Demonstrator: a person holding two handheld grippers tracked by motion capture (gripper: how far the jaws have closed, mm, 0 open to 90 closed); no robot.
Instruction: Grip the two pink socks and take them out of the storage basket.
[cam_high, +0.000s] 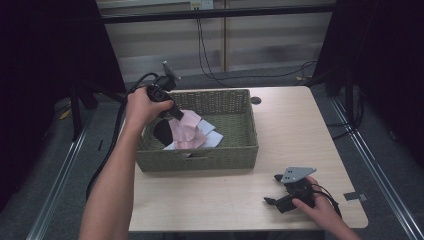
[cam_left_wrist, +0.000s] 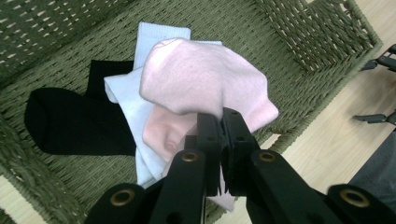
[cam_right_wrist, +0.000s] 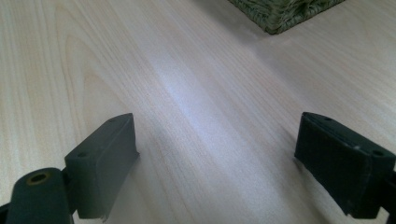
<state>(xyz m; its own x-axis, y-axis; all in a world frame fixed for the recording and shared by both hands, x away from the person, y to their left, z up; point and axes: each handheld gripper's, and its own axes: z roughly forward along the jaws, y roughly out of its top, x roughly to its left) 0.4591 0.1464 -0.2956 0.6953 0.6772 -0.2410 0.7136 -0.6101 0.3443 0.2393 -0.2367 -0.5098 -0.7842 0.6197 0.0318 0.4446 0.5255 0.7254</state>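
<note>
A green woven basket (cam_high: 220, 155) stands on the wooden table and holds several socks. My left gripper (cam_high: 176, 114) hangs over its left half, shut on a pink sock (cam_high: 186, 129) that droops from the jaws. In the left gripper view the pink sock (cam_left_wrist: 205, 79) bulges just past my gripper (cam_left_wrist: 220, 126), above a white sock (cam_left_wrist: 126, 100) and a black sock (cam_left_wrist: 70, 121) lying on the basket floor (cam_left_wrist: 285, 88). My right gripper (cam_high: 272, 189) rests on the table at the front right, open, with bare wood between its fingers (cam_right_wrist: 105, 158).
The table's front edge (cam_high: 240, 229) runs close to my right hand. A corner of the basket (cam_right_wrist: 280, 14) shows far ahead of the right gripper. A dark round hole (cam_high: 256, 100) sits in the tabletop behind the basket. Cables lie on the floor beyond.
</note>
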